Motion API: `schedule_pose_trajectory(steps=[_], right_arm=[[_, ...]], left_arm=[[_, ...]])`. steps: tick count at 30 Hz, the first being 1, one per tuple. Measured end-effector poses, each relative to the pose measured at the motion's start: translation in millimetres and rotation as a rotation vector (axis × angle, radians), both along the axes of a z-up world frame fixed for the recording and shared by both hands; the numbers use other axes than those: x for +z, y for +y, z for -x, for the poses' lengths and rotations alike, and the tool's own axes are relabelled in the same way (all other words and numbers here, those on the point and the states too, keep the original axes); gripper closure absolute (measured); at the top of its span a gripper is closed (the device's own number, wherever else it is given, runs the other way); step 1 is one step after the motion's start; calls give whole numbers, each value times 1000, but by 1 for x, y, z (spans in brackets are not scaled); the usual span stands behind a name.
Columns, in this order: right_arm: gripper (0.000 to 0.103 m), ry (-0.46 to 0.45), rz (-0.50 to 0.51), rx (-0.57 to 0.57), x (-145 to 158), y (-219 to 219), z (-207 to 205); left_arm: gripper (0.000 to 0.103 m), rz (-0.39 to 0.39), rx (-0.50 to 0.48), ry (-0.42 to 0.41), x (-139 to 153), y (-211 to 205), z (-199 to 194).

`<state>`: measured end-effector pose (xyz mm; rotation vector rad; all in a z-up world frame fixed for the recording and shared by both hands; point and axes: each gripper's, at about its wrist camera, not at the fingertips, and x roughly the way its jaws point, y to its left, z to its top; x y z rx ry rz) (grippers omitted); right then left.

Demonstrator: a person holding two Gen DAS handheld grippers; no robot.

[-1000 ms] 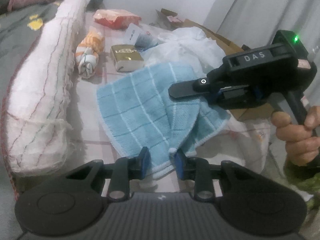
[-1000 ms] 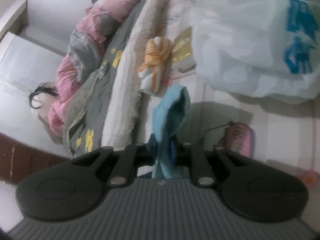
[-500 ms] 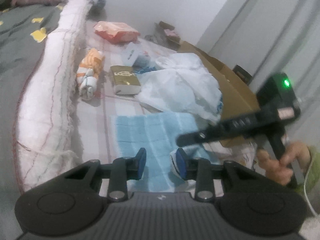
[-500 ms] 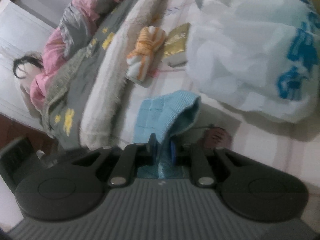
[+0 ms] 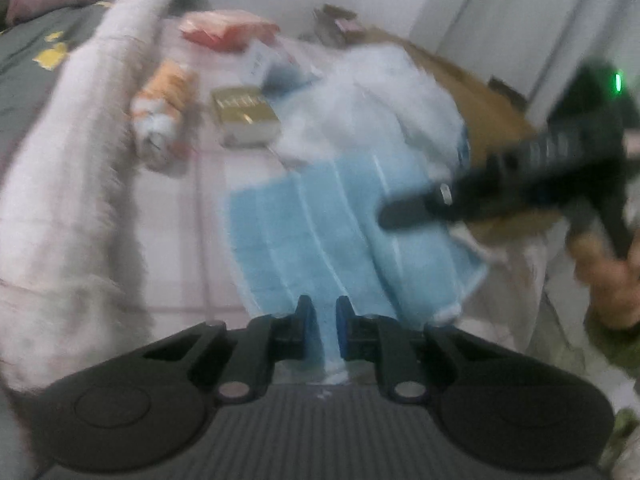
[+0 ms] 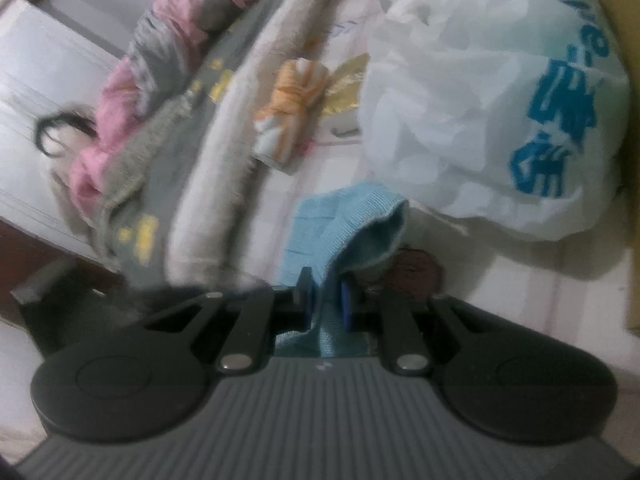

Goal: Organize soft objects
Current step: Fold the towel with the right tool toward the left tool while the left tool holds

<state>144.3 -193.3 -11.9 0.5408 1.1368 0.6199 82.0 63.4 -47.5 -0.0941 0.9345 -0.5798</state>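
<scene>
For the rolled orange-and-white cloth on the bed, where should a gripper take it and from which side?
Judging by its pose, grip the orange-and-white cloth across its middle from above, jaws spanning the short way. It lies as a narrow roll on the sheet, with the folded blanket and the gold box crowding its flanks, so the top looks freest.

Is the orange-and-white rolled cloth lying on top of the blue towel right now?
No: the rolled cloth lies apart from the blue towel, beside the gold box.
</scene>
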Motion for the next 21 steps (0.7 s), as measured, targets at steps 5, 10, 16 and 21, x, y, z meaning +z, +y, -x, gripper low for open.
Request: schedule_pose_trajectory(steps=[5, 10, 16, 21], right_arm=[[90, 22, -74, 11, -5, 15, -9], [89, 62, -98, 46, -19, 40, -23], [87, 51, -6, 140, -28, 73, -32], [84, 71, 0, 160, -30, 80, -38]], left_arm=[[90, 49, 7, 31, -6, 3, -1], [90, 86, 9, 59, -9, 8, -4], [89, 79, 7, 46, -5, 10, 0], [84, 36, 33, 2, 8, 25, 12]])
